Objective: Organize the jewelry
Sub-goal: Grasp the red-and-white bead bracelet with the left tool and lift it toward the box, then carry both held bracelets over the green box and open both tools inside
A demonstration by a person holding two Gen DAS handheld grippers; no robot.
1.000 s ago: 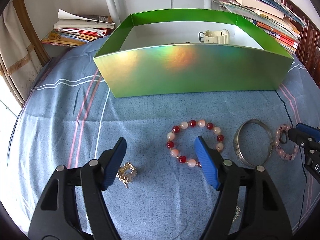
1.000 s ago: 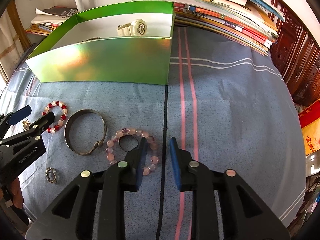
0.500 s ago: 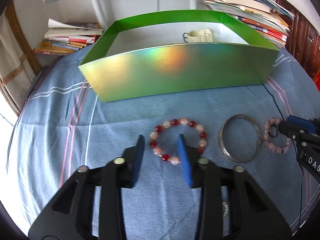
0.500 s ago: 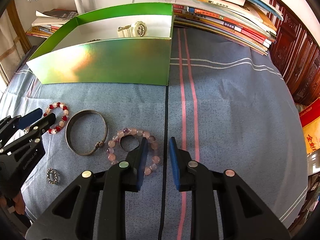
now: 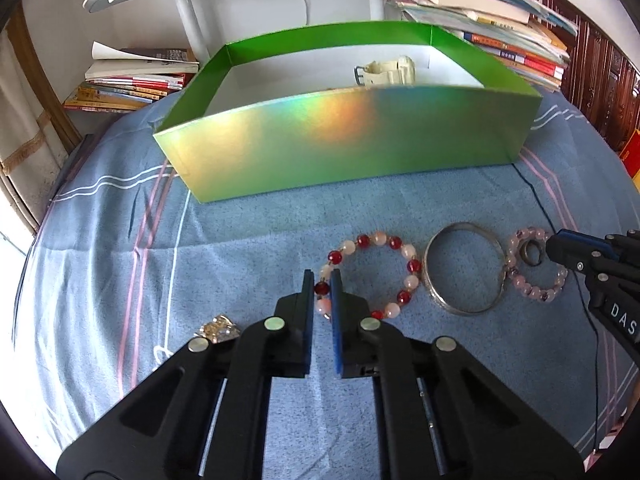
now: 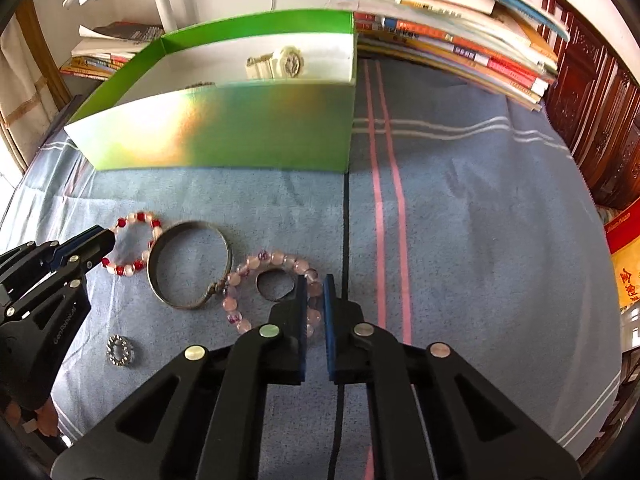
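Note:
My left gripper (image 5: 322, 286) is shut on the near-left side of the red and white bead bracelet (image 5: 394, 242), which lies on the blue cloth. My right gripper (image 6: 315, 292) is shut on the right side of the pink bead bracelet (image 6: 256, 262); a dark ring (image 6: 274, 286) lies inside that bracelet. A silver bangle (image 5: 464, 268) lies between the two bracelets. The green box (image 5: 348, 148) stands behind, with a cream watch (image 5: 386, 72) inside. A gold ornament (image 5: 218, 328) lies left of my left gripper. A small silver ring (image 6: 120, 350) lies near the front left.
Stacks of books (image 6: 460, 40) lie behind and right of the box, more books (image 5: 132, 84) at the back left. A white lamp post (image 5: 188, 12) stands behind the box. A black cable (image 6: 346, 216) runs across the striped blue cloth (image 6: 480, 220).
My left gripper moved right off the gold ornament and closed on the red and white bracelet. My right gripper narrowed and closed on the pink bracelet.

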